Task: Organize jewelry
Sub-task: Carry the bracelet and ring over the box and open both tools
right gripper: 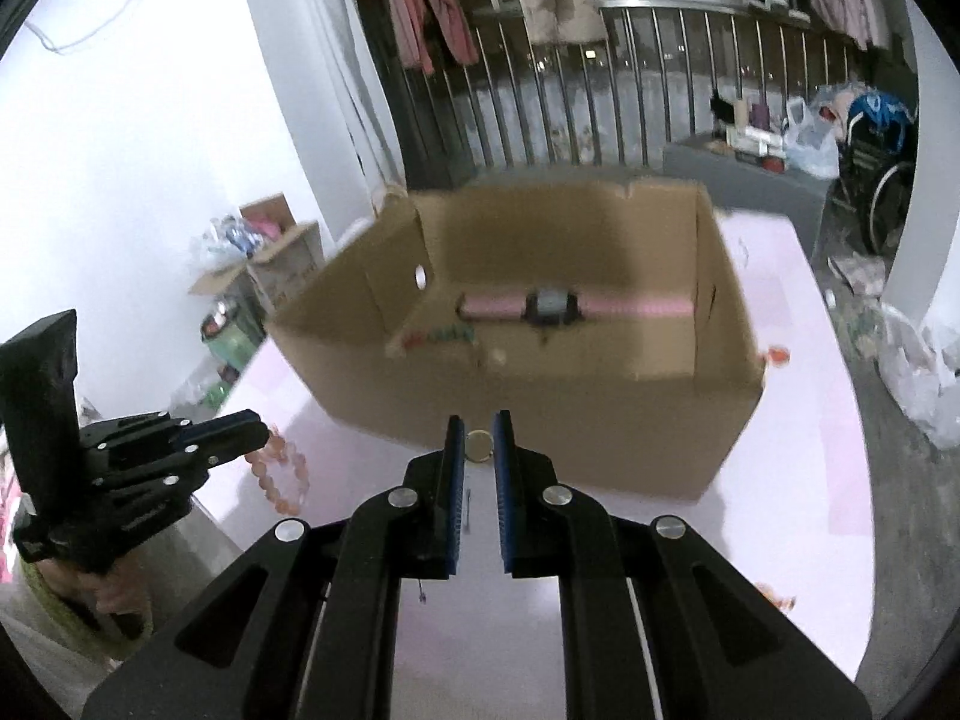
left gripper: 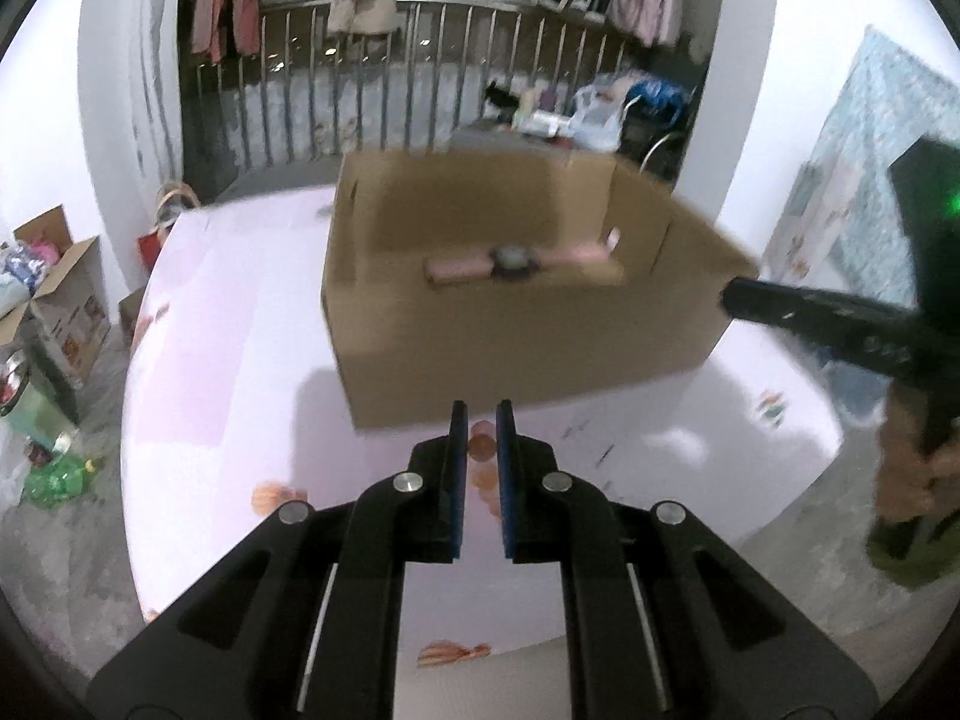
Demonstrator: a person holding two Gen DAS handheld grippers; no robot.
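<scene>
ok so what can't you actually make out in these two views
- Dark item on the pink roll in the cardboard box: motion-blurred in both views, could be a watch.
- Bead bracelet, left wrist view: mostly hidden by the fingers of the left gripper.
- Ring in the right gripper: too small for detail.
- Colourful bit on the box floor: blurred.

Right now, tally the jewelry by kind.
bracelet: 1
ring: 1
watch: 1
total: 3
Small blurred bits in the box are not counted.
</scene>
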